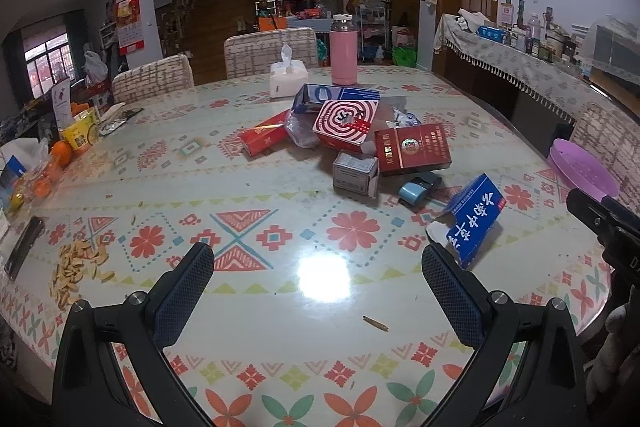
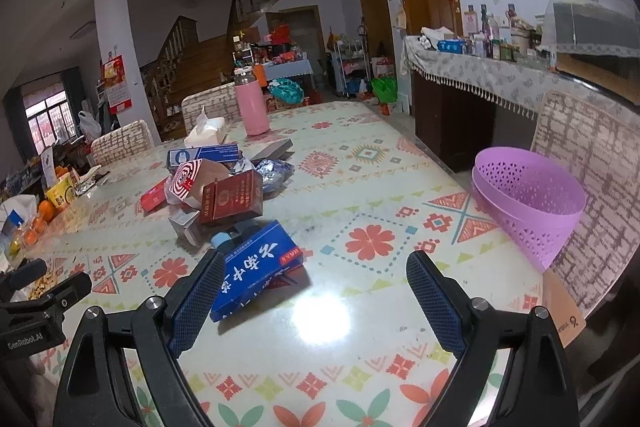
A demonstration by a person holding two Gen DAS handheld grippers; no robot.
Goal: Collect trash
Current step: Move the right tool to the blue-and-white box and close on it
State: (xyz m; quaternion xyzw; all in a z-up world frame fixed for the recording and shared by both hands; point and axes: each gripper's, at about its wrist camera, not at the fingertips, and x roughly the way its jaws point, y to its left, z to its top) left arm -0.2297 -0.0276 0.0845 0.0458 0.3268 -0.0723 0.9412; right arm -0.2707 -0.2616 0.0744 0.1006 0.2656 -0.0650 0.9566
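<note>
The left gripper (image 1: 318,267) hangs low over the round table with the flower-patterned glossy cloth (image 1: 280,187), tilted downward, its two blue-padded fingers spread wide with nothing between them but bare tabletop and a bright glare of light. The right gripper (image 2: 316,275) is held in much the same downward slant, its fingers likewise spread wide and pinching nothing.

A blue flat cardboard box with white lettering (image 2: 256,271) lies tilted on the table, one torn end flap open, just ahead of the right gripper's left finger (image 2: 200,299); the finger overlaps the box's near corner in the right wrist view, and whether it touches cannot be told. In the left wrist view the same box (image 1: 476,219) sits just beyond the left gripper's right finger (image 1: 448,291).

Further in, near the table's middle, a heap of trash is piled: a dark red cigarette carton (image 1: 414,149), a red and white spiral-printed box (image 1: 346,125), a small grey box (image 1: 356,173) and crumpled clear plastic (image 1: 300,133). A lilac perforated plastic basket (image 2: 532,203) rests at the table's right edge, well apart from the heap. A pile of pale seed husks (image 1: 78,267) lies to the left gripper's left.
</note>
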